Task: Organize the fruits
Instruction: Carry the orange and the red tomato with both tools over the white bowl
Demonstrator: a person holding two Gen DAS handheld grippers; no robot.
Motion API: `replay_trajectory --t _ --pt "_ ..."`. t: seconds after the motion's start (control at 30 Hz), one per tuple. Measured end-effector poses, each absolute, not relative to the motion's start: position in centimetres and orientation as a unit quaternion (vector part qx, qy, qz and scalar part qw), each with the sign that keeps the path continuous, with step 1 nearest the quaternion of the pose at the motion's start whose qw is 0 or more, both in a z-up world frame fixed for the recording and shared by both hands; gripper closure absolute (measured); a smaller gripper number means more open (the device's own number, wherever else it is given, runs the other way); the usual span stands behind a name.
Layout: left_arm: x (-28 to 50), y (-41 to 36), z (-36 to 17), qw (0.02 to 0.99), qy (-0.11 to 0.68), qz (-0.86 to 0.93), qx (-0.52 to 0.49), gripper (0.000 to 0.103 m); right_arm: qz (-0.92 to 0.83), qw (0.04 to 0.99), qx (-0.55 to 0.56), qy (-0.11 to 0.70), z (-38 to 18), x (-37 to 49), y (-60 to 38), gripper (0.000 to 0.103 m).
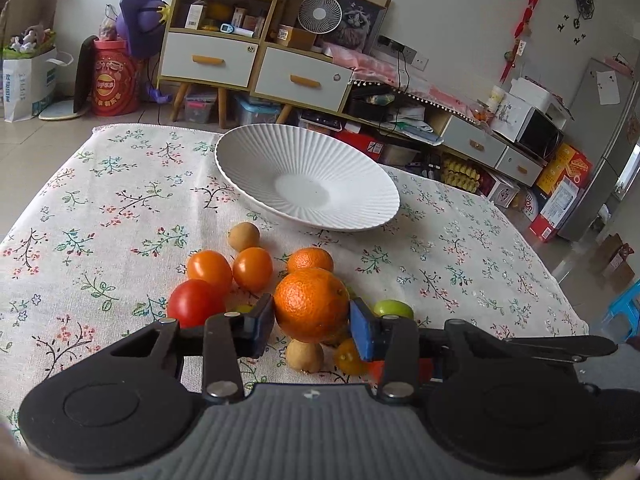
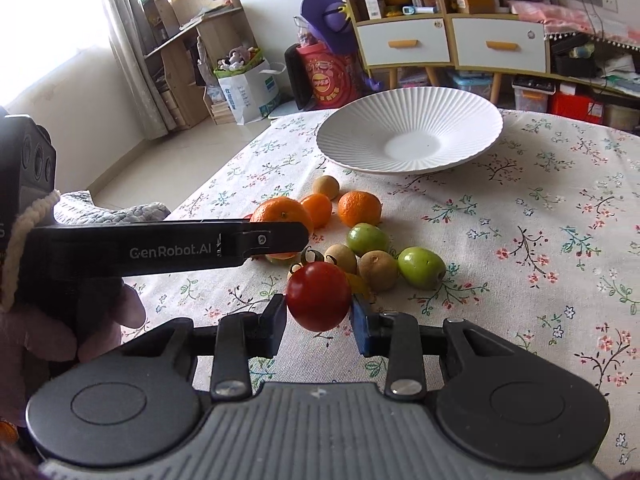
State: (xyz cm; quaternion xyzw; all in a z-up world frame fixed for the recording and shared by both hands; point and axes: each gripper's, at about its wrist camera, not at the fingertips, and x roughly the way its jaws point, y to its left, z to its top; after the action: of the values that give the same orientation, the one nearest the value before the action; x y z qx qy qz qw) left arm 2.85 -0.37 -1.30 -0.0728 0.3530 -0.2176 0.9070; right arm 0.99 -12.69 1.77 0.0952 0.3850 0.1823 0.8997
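Both grippers loaded, the white plate dead ahead

The left gripper (image 1: 312, 322) pinches an orange (image 1: 311, 305) and the right gripper (image 2: 319, 318) pinches a red tomato (image 2: 319, 296), each above the fruit heap on the near middle of the flowered tablecloth (image 1: 100, 208). The empty plate (image 1: 256, 152) lies straight beyond both, toward the tabletop's far edge; the round fruits have no long axis, and neither gripper looks clearly nearer. Cluttered shelves and drawers fill the room behind.
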Motion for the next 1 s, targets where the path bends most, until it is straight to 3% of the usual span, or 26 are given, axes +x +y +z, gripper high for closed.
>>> replay_trajectory --t 0.43,1.0 --pt "5.8 -1.9 0.0 0.924 0.321 -0.199 -0.056 0.069 0.124 0.915 0.124 0.364 3.6 6.7 -15.8 0.072" --pt "13.2 -4.1 -2.3 0.927 0.329 -0.179 0.018 0.069 0.073 0.892 0.16 0.418 1.3 16.3 -17.5 0.072"
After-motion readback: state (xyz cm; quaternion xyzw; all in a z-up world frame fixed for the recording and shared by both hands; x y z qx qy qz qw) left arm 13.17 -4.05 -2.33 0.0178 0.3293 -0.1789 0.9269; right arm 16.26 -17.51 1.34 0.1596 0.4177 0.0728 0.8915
